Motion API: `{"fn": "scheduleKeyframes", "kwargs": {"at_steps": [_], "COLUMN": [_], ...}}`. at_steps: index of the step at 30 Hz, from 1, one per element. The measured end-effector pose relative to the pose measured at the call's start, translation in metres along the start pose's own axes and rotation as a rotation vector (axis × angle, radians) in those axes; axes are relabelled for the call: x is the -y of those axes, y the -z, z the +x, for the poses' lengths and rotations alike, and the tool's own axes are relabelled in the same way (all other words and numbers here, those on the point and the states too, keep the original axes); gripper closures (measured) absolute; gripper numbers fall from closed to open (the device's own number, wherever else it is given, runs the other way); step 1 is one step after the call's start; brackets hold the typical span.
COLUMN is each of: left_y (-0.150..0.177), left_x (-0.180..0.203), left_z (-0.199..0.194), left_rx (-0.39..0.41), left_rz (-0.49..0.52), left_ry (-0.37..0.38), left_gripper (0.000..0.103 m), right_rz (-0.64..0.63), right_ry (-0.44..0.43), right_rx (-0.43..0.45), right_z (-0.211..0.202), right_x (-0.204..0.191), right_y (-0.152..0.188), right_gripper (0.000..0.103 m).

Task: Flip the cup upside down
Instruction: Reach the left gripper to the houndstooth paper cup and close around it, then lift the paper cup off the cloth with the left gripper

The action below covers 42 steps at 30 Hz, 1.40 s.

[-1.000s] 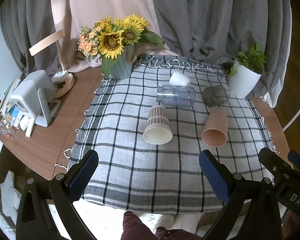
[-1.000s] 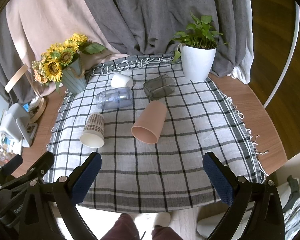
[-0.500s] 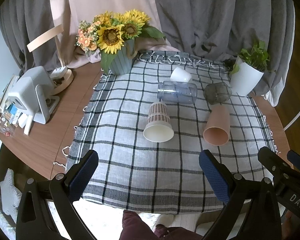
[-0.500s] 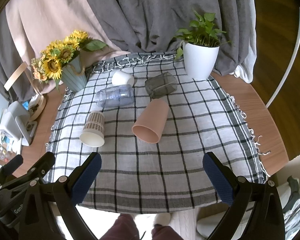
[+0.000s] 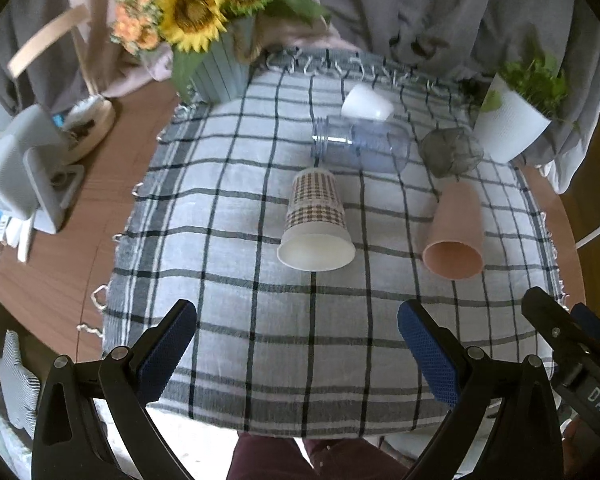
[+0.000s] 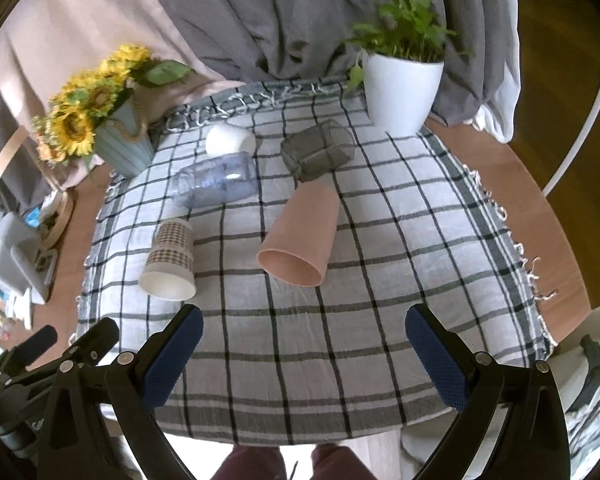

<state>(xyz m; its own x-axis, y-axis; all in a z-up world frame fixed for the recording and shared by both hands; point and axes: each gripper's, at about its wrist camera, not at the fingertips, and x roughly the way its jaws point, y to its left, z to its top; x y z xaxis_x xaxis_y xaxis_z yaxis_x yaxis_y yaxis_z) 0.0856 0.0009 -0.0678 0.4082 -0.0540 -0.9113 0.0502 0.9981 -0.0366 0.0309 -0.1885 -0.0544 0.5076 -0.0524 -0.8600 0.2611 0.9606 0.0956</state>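
Several cups lie on their sides on a checked cloth (image 5: 236, 288). A checked paper cup (image 5: 316, 220) (image 6: 170, 258) lies mouth toward me, left of a pink cup (image 5: 456, 236) (image 6: 300, 240). Behind them lie a clear blue cup (image 5: 360, 144) (image 6: 216, 184), a small white cup (image 5: 366, 102) (image 6: 230, 140) and a dark grey glass (image 5: 452, 152) (image 6: 318, 154). My left gripper (image 5: 298, 344) is open and empty, above the cloth's near part. My right gripper (image 6: 302, 346) is open and empty, short of the pink cup.
A sunflower vase (image 5: 216, 64) (image 6: 120, 144) stands at the cloth's far left corner. A white plant pot (image 5: 512, 120) (image 6: 400, 92) stands at the far right. Small devices (image 5: 24, 172) sit on the wooden table at left. Grey curtains hang behind.
Both grippers have moved forward toward the cups, which now look larger and nearer. The cups have not moved. Both stay open.
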Motion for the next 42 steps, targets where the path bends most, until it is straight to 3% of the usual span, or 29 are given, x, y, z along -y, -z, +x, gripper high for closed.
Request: {"fn": "scheduleKeyframes", "kwargs": {"at_steps": [14, 22, 28, 34, 42], "left_y": [-0.057, -0.074, -0.083, -0.084, -0.080], "left_x": [0.001, 0.007, 0.008, 0.007, 0.004], "left_z": [0.096, 0.137, 0.155, 0.170, 0.149], "left_rx": [-0.208, -0.298, -0.330, -0.374, -0.306], "left_rz": [0.040, 0.060, 0.061, 0.058, 0.079], "left_ry": [0.059, 0.055, 0.043, 0.064, 0.064], "left_gripper": [0.002, 0.017, 0.022, 0.038, 0.039], "right_rz": [0.173, 0.222, 0.259, 0.277, 0.271], "right_ry": [0.055, 0.075, 0.076, 0.080, 0.090], "right_rx": [-0.076, -0.107, -0.132, -0.143, -0.145], "right_z": [0.055, 0.074, 0.085, 0.088, 0.084], "right_x": [0.010, 0.009, 0.009, 0.008, 0.008], "right_y": [-0.025, -0.033, -0.032, -0.030, -0.023], "right_gripper": [0.001, 0.001, 0.001, 0.001, 0.001]}}
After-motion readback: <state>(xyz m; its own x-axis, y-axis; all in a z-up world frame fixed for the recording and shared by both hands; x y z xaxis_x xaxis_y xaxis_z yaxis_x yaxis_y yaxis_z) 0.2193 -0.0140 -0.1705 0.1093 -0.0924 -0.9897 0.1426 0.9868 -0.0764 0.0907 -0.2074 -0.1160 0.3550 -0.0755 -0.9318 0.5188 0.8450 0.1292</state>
